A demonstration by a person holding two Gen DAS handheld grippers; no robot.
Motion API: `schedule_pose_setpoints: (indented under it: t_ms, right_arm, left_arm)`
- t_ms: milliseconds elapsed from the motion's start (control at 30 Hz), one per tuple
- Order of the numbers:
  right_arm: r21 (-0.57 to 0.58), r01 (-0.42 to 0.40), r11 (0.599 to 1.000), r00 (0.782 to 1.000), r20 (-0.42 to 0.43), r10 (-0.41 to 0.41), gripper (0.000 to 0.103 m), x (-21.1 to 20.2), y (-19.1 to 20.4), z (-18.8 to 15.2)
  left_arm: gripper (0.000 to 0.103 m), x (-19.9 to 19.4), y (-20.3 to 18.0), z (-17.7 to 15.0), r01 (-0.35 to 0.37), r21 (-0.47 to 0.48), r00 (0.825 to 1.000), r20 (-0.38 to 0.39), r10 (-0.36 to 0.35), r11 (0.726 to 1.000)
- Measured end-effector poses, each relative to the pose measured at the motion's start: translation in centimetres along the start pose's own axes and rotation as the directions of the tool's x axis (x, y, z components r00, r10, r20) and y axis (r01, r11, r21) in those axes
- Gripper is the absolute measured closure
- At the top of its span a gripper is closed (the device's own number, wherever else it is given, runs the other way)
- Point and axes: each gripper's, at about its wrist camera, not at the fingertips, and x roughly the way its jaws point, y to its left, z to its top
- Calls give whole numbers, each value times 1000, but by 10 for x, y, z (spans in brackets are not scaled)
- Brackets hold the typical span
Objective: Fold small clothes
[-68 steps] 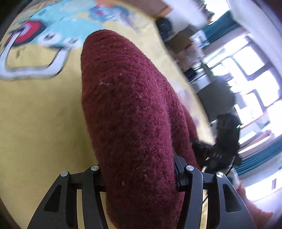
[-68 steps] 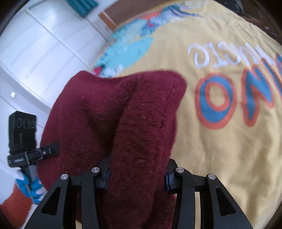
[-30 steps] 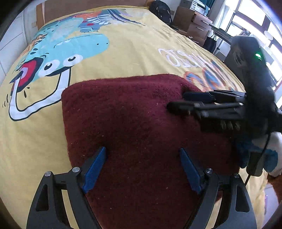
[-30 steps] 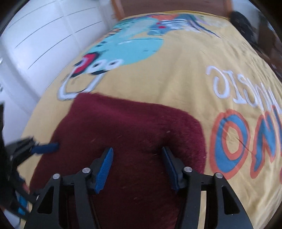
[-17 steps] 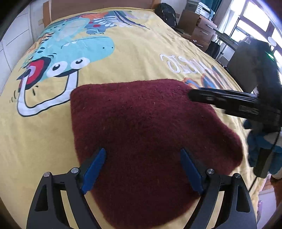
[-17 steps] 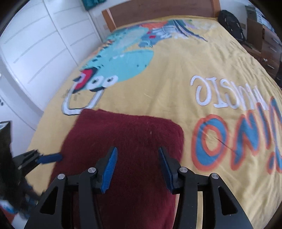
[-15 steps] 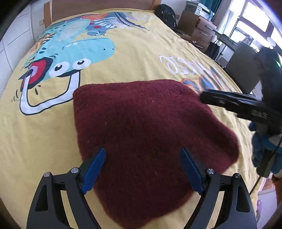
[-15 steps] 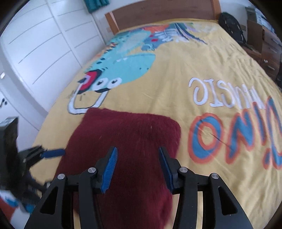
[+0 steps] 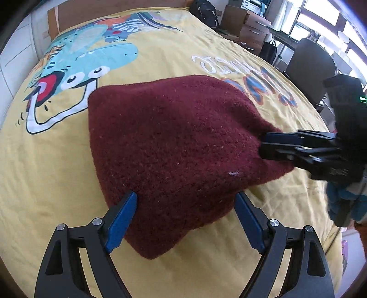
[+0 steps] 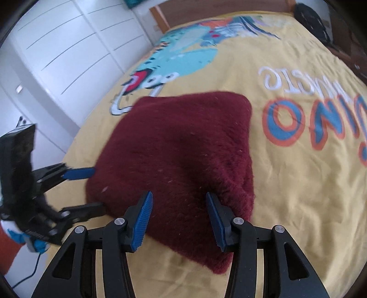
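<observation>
A dark red fleece garment [image 9: 174, 142] lies folded in a rough square on the yellow dinosaur bedspread [image 9: 57, 183]. My left gripper [image 9: 184, 206] hovers open just above the garment's near edge, its blue pads [image 9: 121, 215] wide apart and gripping nothing. In the right wrist view the same garment [image 10: 183, 155] lies flat. My right gripper [image 10: 179, 206] stands open over its near right corner, with cloth below the pads but not pinched. Each gripper shows in the other's view: the right gripper [image 9: 275, 144] at the garment's right edge, the left gripper [image 10: 91, 190] at its left edge.
A wooden headboard [image 9: 114, 11] closes the far end of the bed. A black backpack [image 9: 204, 11], cardboard boxes [image 9: 247, 20] and a dark chair [image 9: 309, 59] stand beyond the right side. White wardrobe doors [image 10: 68, 45] line the left side. A blue-gloved hand [image 9: 344, 201] holds the right gripper.
Both grippers held the garment up off the bed, then let it go. It now lies flat, and both grippers have drawn back toward its near edge.
</observation>
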Motion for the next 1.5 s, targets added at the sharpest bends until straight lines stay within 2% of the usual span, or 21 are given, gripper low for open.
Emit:
schedule_pose_setpoints:
  t_ms: [133, 233, 300, 400, 433, 533, 633, 767, 833, 900, 1000, 1067, 1233, 1333, 1400, 1500]
  right_arm:
    - [16, -15, 1000, 1000, 1, 15, 55, 13, -17, 4]
    - [20, -34, 999, 999, 0, 34, 55, 19, -22, 2]
    - [21, -48, 999, 999, -4, 48, 55, 17, -23, -2]
    - [-23, -37, 999, 999, -23, 36, 53, 15, -18, -8]
    - [-33, -33, 999, 999, -24, 32, 53, 14, -16, -11]
    - [-51, -14, 999, 1000, -25, 13, 53, 15, -12, -14]
    - [-51, -10, 999, 1000, -26, 9, 53, 15, -11, -14]
    - [-50, -8, 999, 1000, -27, 7, 53, 18, -12, -11]
    - [-49, -5, 999, 1000, -24, 3, 52, 20, -11, -10]
    - [-63, 6, 998, 1000, -19, -7, 52, 22, -9, -10]
    - [-67, 5, 998, 1000, -5, -6, 52, 23, -10, -17]
    - [-63, 8, 998, 1000, -9, -9, 52, 19, -11, -19]
    - [-85, 70, 994, 996, -41, -74, 52, 7, -9, -27]
    - [-50, 135, 990, 989, -49, -137, 48, -7, -14, -35]
    - [-15, 184, 983, 981, -55, -184, 37, -21, -17, -43]
    - [23, 222, 975, 974, -57, -220, 36, -42, -19, -60]
  left_arm:
    - [19, 17, -10, -6, -21, 69, 999, -32, 23, 997]
    - [16, 22, -12, -11, -23, 79, 999, -28, 25, 997]
    - [16, 13, -11, -10, 14, 67, 1000, -7, -13, 998]
    - [16, -9, -1, -7, 108, 3, 993, 42, -108, 994]
    - [16, -14, 3, -5, 117, -16, 992, 56, -116, 993]
    - [16, -13, 8, 4, 54, -46, 997, 61, -51, 998]
    - [16, -2, 8, 8, 31, -65, 999, 36, -29, 997]
    - [14, 23, -8, 1, -68, 33, 997, -28, 69, 997]
    - [11, 33, -17, -7, -122, 84, 992, -33, 125, 989]
    - [10, 39, -18, -13, -144, 83, 989, -25, 147, 986]
    - [10, 38, -10, -15, -117, 31, 993, -9, 118, 993]
    - [10, 33, -8, -13, -94, 29, 996, -1, 94, 995]
    - [10, 1, -5, -18, -12, -11, 1000, 22, 12, 1000]
    - [10, -18, -2, -27, 21, -58, 1000, 23, -20, 998]
    - [10, -31, -3, -37, 48, -81, 998, 30, -46, 996]
    - [9, -56, -9, -59, 50, -97, 998, 47, -45, 994]
